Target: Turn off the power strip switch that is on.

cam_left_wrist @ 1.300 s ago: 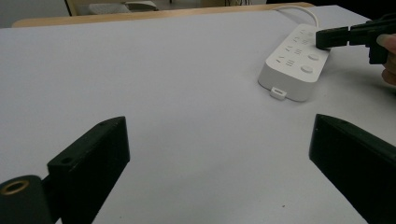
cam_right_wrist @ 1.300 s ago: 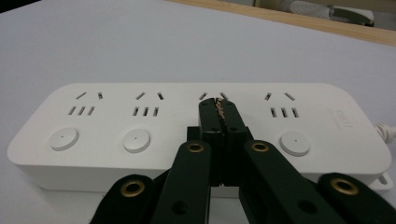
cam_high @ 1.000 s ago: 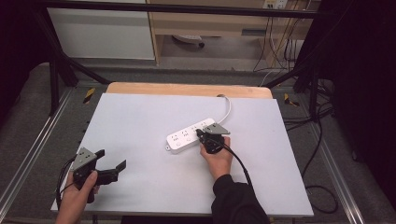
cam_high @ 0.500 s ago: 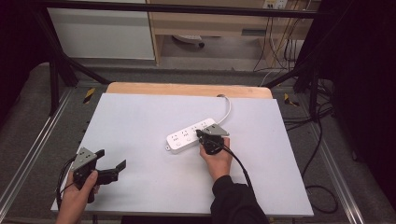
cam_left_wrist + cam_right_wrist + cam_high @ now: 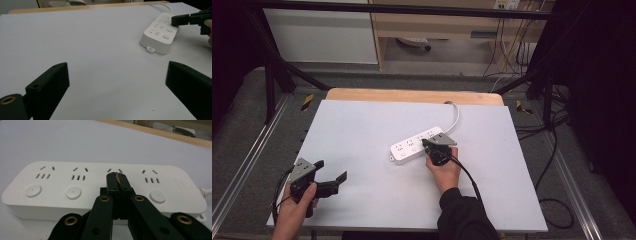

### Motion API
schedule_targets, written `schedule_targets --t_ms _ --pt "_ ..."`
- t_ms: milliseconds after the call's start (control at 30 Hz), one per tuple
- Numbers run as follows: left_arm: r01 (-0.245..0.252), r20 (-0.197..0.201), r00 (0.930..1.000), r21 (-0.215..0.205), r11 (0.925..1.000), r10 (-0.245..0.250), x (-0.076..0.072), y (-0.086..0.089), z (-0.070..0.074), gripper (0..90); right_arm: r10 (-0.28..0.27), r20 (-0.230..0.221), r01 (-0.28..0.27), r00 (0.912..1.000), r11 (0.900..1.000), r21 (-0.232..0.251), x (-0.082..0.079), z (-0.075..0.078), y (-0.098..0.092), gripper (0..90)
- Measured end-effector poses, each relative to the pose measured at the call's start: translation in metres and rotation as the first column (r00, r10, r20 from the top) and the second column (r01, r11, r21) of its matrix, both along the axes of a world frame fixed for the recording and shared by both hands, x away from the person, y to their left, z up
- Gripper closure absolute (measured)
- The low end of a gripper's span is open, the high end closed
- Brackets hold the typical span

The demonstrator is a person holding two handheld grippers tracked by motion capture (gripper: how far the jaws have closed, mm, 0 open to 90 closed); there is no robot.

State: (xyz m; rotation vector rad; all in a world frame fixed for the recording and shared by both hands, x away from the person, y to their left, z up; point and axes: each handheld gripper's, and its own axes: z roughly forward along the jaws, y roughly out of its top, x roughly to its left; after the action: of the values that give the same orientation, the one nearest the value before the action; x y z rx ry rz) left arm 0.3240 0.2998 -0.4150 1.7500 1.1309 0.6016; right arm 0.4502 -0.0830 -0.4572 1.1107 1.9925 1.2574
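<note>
Nothing has shifted in the last second: the right gripper (image 5: pixel 117 178), jaws pinched together with nothing between, stays planted over the third switch of the power strip (image 5: pixel 418 145) mid-table, apparently pressing it, while the left gripper (image 5: pixel 117 82) idles wide open near the front-left corner.

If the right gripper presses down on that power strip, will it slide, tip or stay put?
The power strip lies flat, long and low, so it probably won't tip. Its smooth shell on the smooth table may slide under a sideways push. The cord looks bendy and might tug slightly.
</note>
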Motion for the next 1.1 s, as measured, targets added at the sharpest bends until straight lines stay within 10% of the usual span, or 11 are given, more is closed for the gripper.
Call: schedule_targets --t_ms 1100 --pt "-0.001 0.006 1.0 -0.004 1.0 0.001 -0.0007 -0.0002 0.0008 5.0 0.003 -0.019 -0.004 0.9998 1.0 -0.02 0.0034 0.0012 0.0027 90.0"
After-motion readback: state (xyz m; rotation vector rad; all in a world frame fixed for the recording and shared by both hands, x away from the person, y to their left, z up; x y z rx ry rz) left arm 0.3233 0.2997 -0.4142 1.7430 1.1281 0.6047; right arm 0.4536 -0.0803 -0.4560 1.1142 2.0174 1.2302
